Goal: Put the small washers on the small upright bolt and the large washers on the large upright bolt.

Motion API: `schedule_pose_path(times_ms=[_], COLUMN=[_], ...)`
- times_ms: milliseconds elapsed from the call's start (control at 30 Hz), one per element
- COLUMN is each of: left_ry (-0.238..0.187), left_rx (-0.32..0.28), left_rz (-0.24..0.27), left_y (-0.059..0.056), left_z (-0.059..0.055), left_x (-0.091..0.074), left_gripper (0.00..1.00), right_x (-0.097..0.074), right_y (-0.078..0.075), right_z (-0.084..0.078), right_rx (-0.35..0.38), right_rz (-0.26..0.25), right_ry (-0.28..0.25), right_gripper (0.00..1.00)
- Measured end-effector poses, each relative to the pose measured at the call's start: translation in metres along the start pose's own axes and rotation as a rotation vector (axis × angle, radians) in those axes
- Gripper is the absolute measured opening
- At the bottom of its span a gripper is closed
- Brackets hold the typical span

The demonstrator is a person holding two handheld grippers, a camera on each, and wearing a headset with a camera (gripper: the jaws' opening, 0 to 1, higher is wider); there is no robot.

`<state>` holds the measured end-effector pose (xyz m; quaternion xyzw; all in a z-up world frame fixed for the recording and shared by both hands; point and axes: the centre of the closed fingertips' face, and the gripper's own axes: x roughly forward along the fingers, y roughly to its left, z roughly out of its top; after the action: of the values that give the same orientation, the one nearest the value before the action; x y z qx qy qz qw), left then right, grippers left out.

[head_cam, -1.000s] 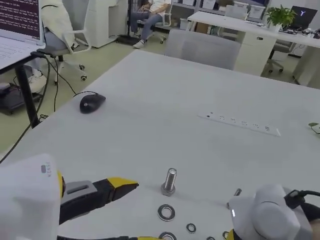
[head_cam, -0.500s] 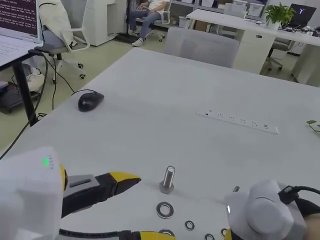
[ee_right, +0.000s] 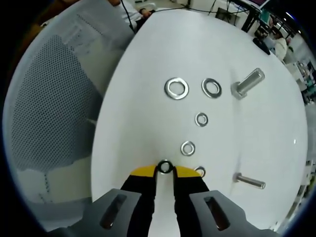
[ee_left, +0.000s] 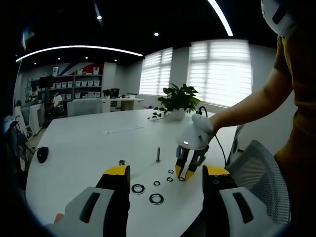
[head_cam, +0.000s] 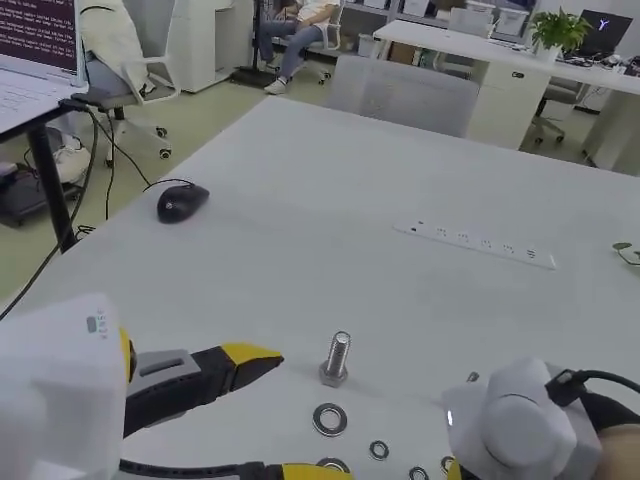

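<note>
Large upright bolt (head_cam: 337, 360) stands head-down on the white workbench (head_cam: 300, 180), and everything here is placed from it. Left gripper (head_cam: 285, 415) hovers near its left with jaws wide apart and holding nothing, likely held ready for the large washers (ee_right: 176, 88). Right gripper (ee_right: 164, 171), to the bolt's right and nearer the person, has its jaws closed on a small washer (ee_right: 164, 162). It is pinched by the rim, so the hole is free to drop over a shank; whether it is clear of the bench I cannot tell. Power strip (head_cam: 480, 245) and computer mouse (head_cam: 182, 203) lie well beyond the bolt, out of the way. Small upright bolt (ee_right: 243, 180) stands to its right, near the right gripper. The two large washers lie just in front of the big bolt; three loose small washers (ee_right: 187, 147) trail from them toward the right gripper, one just beside its jaw, between it and the small bolt
</note>
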<state>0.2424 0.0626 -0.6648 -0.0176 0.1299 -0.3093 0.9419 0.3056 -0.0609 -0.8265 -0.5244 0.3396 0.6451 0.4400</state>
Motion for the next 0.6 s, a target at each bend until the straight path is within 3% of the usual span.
schedule_pose_path(times_ms=[367, 600], left_ry=[0.008, 0.015], left_rx=[0.006, 0.006], left_rz=[0.0, 0.001], left_y=[-0.002, -0.003], left_z=[0.0, -0.001], left_x=[-0.002, -0.003], left_gripper=[0.58, 0.58], right_x=[-0.002, -0.022], right_y=[0.0, -0.004], right_z=[-0.002, -0.004], right_rx=[0.024, 0.04], right_rz=[-0.003, -0.008], right_ry=[-0.003, -0.028], right_gripper=[0.12, 0.12])
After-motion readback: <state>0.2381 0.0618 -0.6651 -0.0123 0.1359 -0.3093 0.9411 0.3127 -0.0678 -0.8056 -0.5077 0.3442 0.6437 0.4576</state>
